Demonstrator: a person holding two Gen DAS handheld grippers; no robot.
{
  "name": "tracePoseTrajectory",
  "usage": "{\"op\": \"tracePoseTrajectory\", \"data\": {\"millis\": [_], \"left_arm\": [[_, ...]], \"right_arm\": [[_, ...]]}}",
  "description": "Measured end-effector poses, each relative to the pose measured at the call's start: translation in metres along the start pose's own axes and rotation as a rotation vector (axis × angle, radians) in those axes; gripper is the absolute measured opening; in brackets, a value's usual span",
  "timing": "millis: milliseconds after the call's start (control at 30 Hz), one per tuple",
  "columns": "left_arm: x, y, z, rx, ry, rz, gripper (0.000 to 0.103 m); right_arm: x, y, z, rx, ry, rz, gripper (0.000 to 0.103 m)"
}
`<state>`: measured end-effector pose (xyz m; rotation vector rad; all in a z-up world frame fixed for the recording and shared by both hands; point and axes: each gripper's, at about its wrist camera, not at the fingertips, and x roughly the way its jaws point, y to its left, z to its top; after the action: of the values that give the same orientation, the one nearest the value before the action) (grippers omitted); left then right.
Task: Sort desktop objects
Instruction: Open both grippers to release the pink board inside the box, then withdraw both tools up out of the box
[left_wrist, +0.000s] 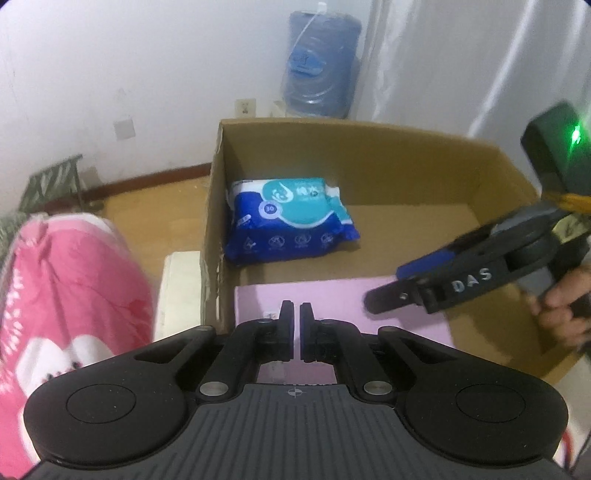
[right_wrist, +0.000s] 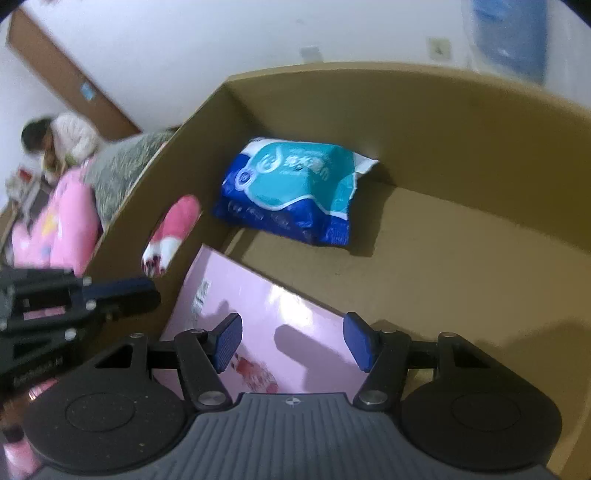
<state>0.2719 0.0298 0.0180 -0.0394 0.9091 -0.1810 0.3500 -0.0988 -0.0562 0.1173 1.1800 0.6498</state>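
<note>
A brown cardboard box (left_wrist: 369, 147) holds a blue and teal pack of wipes (left_wrist: 288, 218) in its far left corner and a flat pink box (left_wrist: 332, 299) lying on its near floor. My left gripper (left_wrist: 295, 314) is shut, empty, and hovers over the pink box's near edge. My right gripper (left_wrist: 386, 288) reaches in from the right, held by a hand (left_wrist: 561, 306). In the right wrist view the right gripper (right_wrist: 293, 341) stands open above the pink box (right_wrist: 266, 306), nothing between its blue pads (right_wrist: 229, 339). The wipes (right_wrist: 291, 192) lie beyond, and the left gripper (right_wrist: 153, 293) sits by the box's left wall.
A pink bag (left_wrist: 66, 295) bulges left of the box, beside a white block (left_wrist: 181, 288). A blue water jug (left_wrist: 321, 62) stands against the far wall. A person (right_wrist: 62, 140) sits far left in the right wrist view. The cardboard box's right half (right_wrist: 461, 258) holds nothing.
</note>
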Motion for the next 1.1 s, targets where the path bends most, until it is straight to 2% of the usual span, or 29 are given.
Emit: {"op": "tracePoseTrajectory", "data": {"millis": [133, 233, 333, 367, 400, 467, 600, 667, 700, 1000, 1100], "left_arm": [[0.01, -0.004, 0.006, -0.019, 0.039, -0.02, 0.003], [0.019, -0.007, 0.006, -0.019, 0.042, -0.017, 0.007], [0.025, -0.005, 0.004, -0.044, 0.041, -0.046, 0.007], [0.025, -0.006, 0.003, -0.037, 0.041, -0.046, 0.007], [0.027, -0.007, 0.003, -0.027, 0.046, -0.043, 0.007], [0.03, -0.009, 0.004, -0.015, 0.055, -0.037, 0.007], [0.031, -0.011, 0.004, -0.005, 0.04, -0.011, 0.007], [0.026, -0.011, 0.0, 0.019, 0.009, -0.012, 0.007], [0.024, -0.01, -0.002, 0.02, -0.005, -0.006, 0.006], [0.024, -0.008, 0.0, 0.018, -0.014, 0.012, 0.001], [0.024, -0.006, 0.001, 0.003, -0.014, 0.005, 0.001]], "right_arm": [[0.005, 0.002, 0.008, 0.051, -0.026, 0.008, 0.064], [0.006, 0.006, 0.014, 0.045, -0.103, -0.063, 0.064], [0.026, 0.006, 0.019, -0.023, -0.049, -0.169, 0.066], [0.035, 0.005, 0.019, -0.024, -0.017, -0.166, 0.066], [0.033, 0.005, 0.019, -0.04, -0.048, -0.138, 0.066], [0.037, 0.005, 0.019, -0.043, -0.036, -0.082, 0.069], [0.04, 0.013, 0.017, -0.114, -0.016, -0.061, 0.069], [0.042, 0.004, 0.017, -0.067, -0.005, 0.081, 0.066], [0.045, 0.003, 0.017, -0.058, -0.001, 0.111, 0.066], [0.042, 0.022, 0.011, -0.223, 0.015, 0.044, 0.066], [0.038, 0.022, 0.01, -0.224, 0.014, 0.044, 0.066]]}}
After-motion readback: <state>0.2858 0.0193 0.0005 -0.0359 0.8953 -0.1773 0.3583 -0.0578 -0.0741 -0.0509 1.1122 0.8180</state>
